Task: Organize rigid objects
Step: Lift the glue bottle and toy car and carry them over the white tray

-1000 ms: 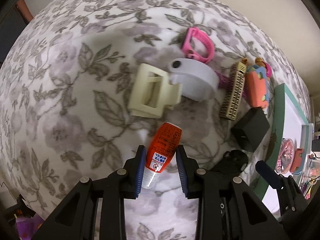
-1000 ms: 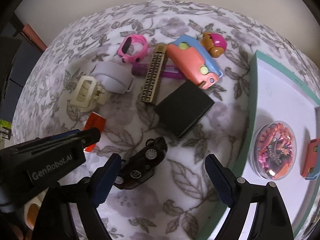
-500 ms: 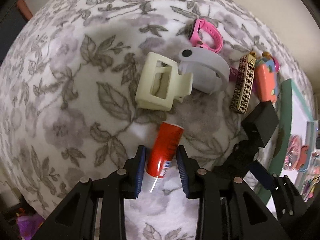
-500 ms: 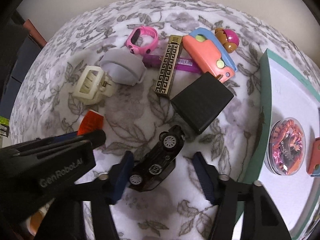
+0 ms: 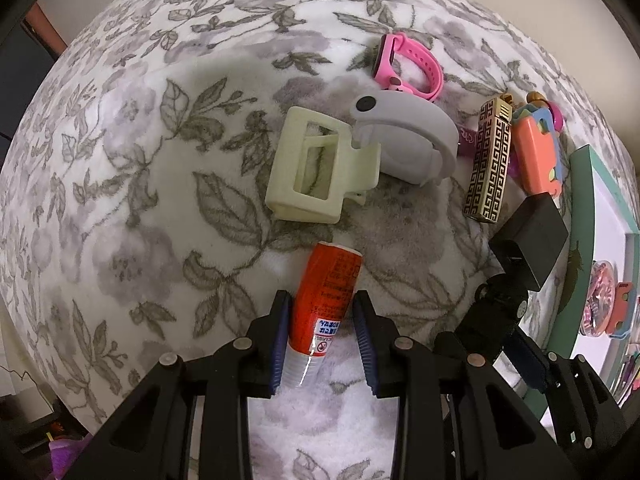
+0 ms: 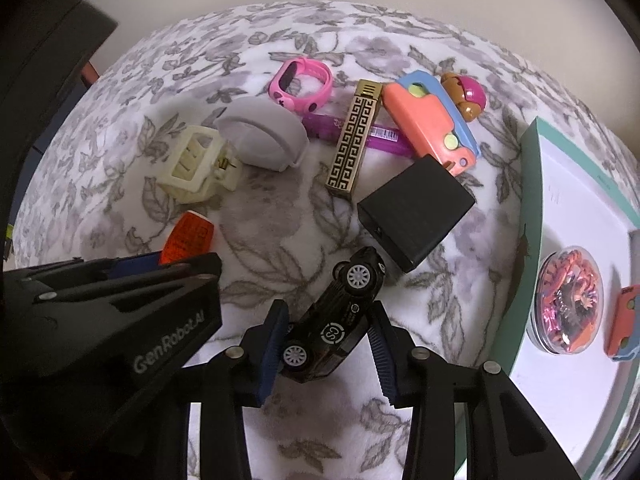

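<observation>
My left gripper point(image 5: 323, 334) is shut on a red glue stick point(image 5: 326, 300), held between its blue pads over the floral cloth; the stick's red end also shows in the right wrist view point(image 6: 187, 236). My right gripper point(image 6: 328, 346) has closed on a black toy car point(image 6: 336, 316) that lies on its side with its wheels showing. The car touches a black box point(image 6: 416, 216). A teal-rimmed white tray point(image 6: 560, 184) lies at the right and holds a round clear case point(image 6: 568, 300) and an orange toy point(image 6: 624, 308).
On the cloth lie a cream hair claw point(image 5: 316, 168), a grey curved case point(image 5: 408, 140), a pink watch point(image 5: 408, 66), a gold patterned lighter point(image 5: 490, 160), an orange toy point(image 5: 536, 156), a purple strip point(image 6: 360, 136) and a small figure point(image 6: 466, 96).
My right gripper's jaws have narrowed from wide open onto the toy car. My left gripper has kept the glue stick, which has rolled so a different side of the label shows.
</observation>
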`<state>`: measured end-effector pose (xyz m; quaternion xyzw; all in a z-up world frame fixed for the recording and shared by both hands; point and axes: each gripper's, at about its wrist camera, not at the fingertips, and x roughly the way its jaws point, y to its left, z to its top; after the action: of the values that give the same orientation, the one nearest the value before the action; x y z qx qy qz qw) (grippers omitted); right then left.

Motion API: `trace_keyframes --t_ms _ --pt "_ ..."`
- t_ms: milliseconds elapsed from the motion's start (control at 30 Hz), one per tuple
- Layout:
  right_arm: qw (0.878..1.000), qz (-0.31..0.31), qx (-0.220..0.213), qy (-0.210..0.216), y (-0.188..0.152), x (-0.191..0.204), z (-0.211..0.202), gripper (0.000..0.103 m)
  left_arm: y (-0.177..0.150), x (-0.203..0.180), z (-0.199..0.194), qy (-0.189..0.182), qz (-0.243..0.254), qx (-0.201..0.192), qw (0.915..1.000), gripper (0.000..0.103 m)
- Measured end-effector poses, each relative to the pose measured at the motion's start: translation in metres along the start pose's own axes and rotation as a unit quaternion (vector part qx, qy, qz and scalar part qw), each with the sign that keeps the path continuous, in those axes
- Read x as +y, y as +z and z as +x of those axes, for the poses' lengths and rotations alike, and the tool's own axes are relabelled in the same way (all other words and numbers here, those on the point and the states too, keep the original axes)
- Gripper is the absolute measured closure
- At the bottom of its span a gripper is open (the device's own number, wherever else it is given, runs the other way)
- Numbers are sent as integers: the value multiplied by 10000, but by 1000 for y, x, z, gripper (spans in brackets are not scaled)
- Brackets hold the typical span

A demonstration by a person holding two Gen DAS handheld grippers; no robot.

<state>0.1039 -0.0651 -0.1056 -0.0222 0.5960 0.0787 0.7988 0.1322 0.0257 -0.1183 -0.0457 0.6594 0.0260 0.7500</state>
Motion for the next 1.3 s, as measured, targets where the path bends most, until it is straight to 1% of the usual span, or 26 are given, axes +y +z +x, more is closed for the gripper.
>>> trace_keyframes --t_ms 67,100,200,367,533,600,867,1067,1300 --pt "10000 10 -19 9 -1 2 -1 62 1 1 2 -10 -10 6 10000 70" --pt "10000 27 -26 14 0 0 -3 66 2 0 2 -6 -5 8 10000 71" --pt "9999 107 -81 18 3 -5 -7 71 4 -2 3 -10 -27 8 10000 72" --pt "9996 261 -70 56 5 -16 -9 71 5 10 -4 -111 -194 -21 9997 73" --pt "9989 388 -204 139 9 -32 -18 72 10 15 -20 -148 -254 -237 9993 73" --pt "9985 460 -258 177 11 -39 -23 73 11 17 -28 -204 -287 -328 9988 73" --pt "9961 702 -405 347 13 -55 -38 74 16 24 -60 -436 -337 -690 9961 73" --pt "9932 816 -697 448 18 -64 -61 74 15 17 -76 -613 -351 -883 9936 73" --pt "9894 947 -1012 437 22 -78 -88 74 15 5 -92 -888 -294 -1064 9899 73"
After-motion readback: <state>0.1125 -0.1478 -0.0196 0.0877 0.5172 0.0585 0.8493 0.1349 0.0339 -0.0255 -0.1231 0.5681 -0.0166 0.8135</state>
